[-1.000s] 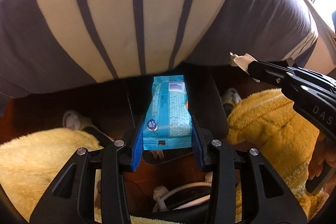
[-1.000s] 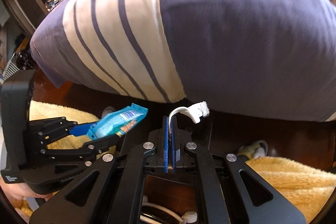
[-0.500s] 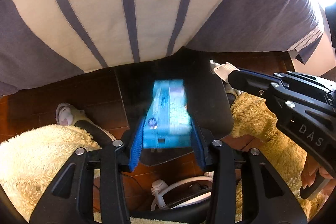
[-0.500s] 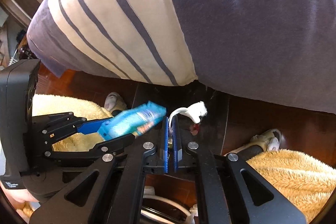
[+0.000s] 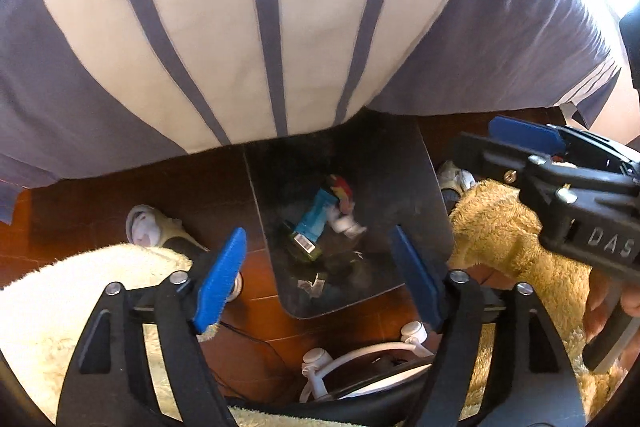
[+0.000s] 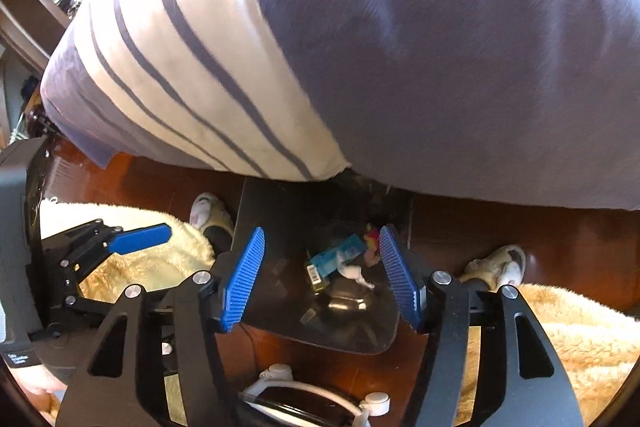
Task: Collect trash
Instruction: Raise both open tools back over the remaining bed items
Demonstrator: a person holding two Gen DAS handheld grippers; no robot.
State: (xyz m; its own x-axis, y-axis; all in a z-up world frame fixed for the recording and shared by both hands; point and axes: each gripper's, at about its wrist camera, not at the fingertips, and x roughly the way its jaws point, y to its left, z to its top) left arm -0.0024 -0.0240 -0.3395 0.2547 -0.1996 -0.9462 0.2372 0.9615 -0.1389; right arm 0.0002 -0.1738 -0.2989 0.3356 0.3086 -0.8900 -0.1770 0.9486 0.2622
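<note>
Left wrist: blue wrapper [image 5: 316, 217] now in bin [image 5: 408, 187].

bin [image 5: 416, 187] rim under shirt [image 5: 280, 27], contents perhaps blurred

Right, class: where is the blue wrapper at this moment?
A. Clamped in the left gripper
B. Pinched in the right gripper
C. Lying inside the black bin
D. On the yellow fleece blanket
C: the blue wrapper lies at the bottom of the black bin among other litter, below both grippers' opening, empty jaws.
</note>
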